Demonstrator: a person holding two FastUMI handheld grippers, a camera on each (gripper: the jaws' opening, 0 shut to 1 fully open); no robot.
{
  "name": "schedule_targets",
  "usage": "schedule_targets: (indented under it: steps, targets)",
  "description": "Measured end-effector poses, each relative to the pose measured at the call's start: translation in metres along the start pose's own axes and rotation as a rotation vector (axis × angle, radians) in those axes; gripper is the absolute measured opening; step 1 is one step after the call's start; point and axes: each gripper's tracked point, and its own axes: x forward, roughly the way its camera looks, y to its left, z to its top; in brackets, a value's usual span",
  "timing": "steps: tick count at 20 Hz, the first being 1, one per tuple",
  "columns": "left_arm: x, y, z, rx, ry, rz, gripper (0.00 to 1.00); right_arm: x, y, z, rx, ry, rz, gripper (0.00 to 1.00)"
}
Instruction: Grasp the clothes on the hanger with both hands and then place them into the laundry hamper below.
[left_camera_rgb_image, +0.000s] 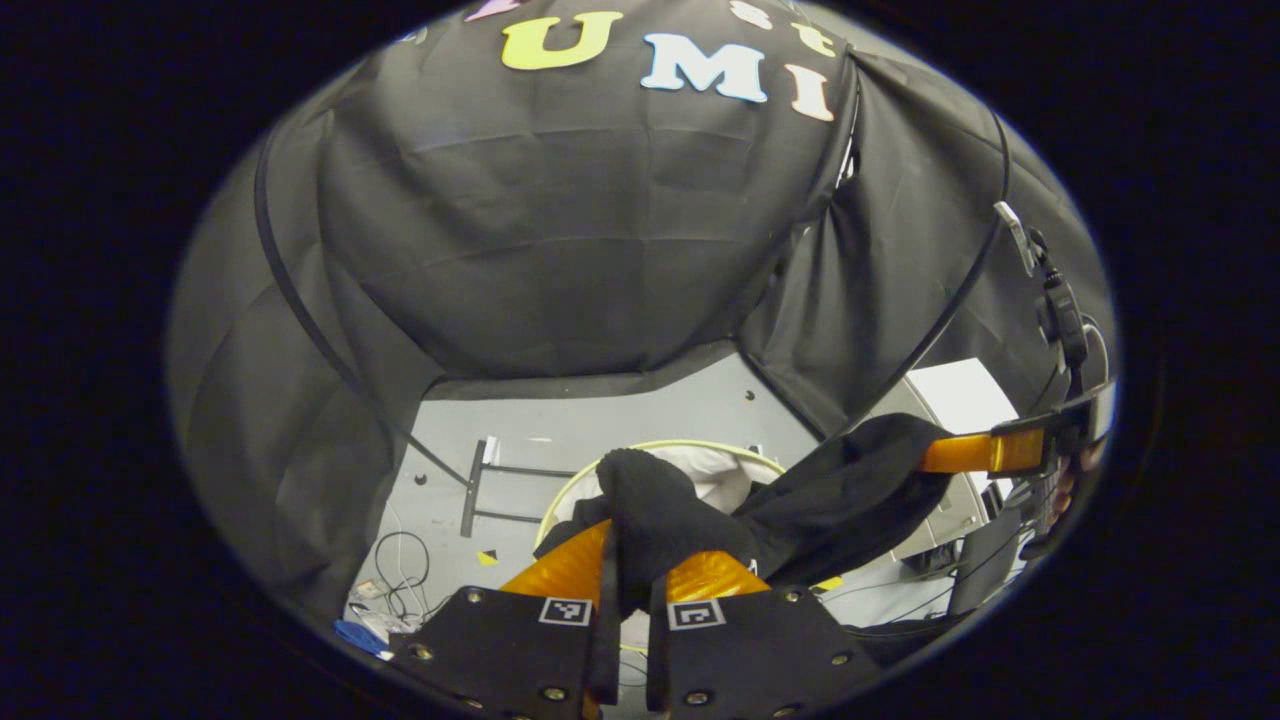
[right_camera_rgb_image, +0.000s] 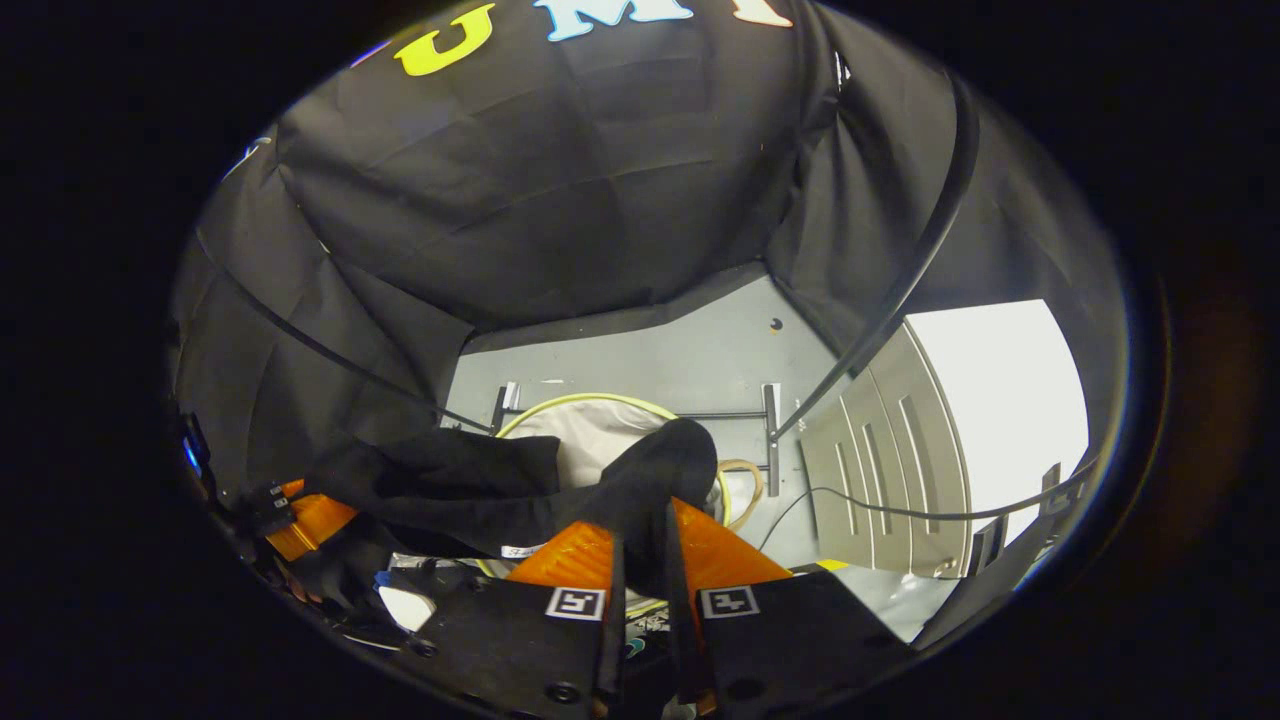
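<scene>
Clothes (left_camera_rgb_image: 840, 490), one black garment, stretch between both grippers above the hamper (left_camera_rgb_image: 650, 447). Left gripper (left_camera_rgb_image: 632, 560) pinches one bunched end at six o'clock; right gripper (right_camera_rgb_image: 642, 545) pinches the other, hamper rim at twelve o'clock beyond.

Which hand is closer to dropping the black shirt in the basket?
Probably the left gripper: its bunch of the black garment hangs over the hamper's opening. The right gripper looks nearer the rim.

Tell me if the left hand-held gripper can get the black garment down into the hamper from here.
Probably yes. The left hand-held gripper grips the black garment above the hamper; its mouth looks open underneath, with nothing between.
</scene>
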Motion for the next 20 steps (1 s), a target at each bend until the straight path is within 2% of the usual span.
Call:
schedule_targets:
  steps: [2,3,4,7,14,18,20]
  targets:
    - [-0.009,0.009,-0.011,-0.013,0.015,0.017,0.23,-0.006,0.002,0.008,0.002,-0.025,0.011,0.3]
    - [-0.013,0.013,-0.012,-0.018,0.013,0.032,0.34,-0.009,0.003,0.012,0.0,-0.033,0.022,0.3]
    - [-0.017,0.014,-0.009,-0.024,-0.002,0.043,0.37,-0.012,0.004,0.013,-0.006,-0.037,0.033,0.48]
    - [-0.021,0.015,-0.003,-0.029,-0.025,0.068,0.96,-0.022,-0.005,0.019,-0.021,-0.069,0.013,1.0]
    - [-0.064,0.006,0.006,-0.03,-0.068,0.128,0.96,-0.061,-0.06,0.032,0.046,-0.165,-0.071,0.98]
    - [-0.093,-0.014,0.034,-0.049,-0.138,0.154,0.96,-0.091,-0.106,0.048,0.139,-0.238,-0.115,0.99]
    - [-0.112,-0.025,0.054,-0.039,-0.187,0.185,0.96,-0.104,-0.134,0.052,0.149,-0.275,-0.149,0.98]
